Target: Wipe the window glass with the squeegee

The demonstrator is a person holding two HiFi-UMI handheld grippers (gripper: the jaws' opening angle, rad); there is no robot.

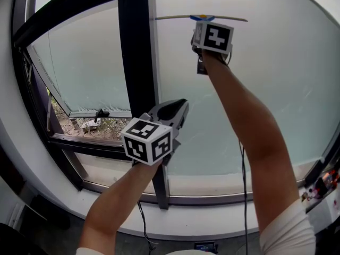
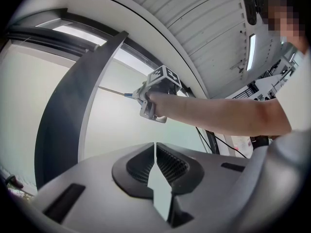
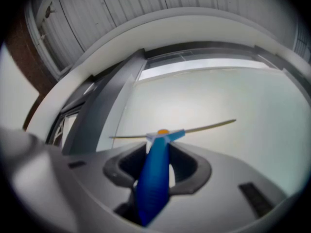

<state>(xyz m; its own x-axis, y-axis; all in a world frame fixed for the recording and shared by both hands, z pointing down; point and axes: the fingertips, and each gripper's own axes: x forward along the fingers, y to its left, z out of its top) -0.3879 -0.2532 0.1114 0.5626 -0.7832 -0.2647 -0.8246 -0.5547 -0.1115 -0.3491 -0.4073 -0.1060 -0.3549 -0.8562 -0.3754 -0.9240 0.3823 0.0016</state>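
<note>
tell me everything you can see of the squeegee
The squeegee has a glossy blue, plastic-looking handle, an orange spot at its head and a long, thin, pale blade set crosswise. The right tongs are shut on the handle. The blade lies roughly level, high up before the frosted window glass, right of the dark frame post; whether it touches the glass cannot be told.

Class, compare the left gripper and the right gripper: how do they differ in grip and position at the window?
The right gripper is shut on the blue squeegee; the left gripper is shut on nothing. The right gripper is high before the large pane; the left gripper sits lower, by the dark mullion. Both carry marker cubes.
</note>
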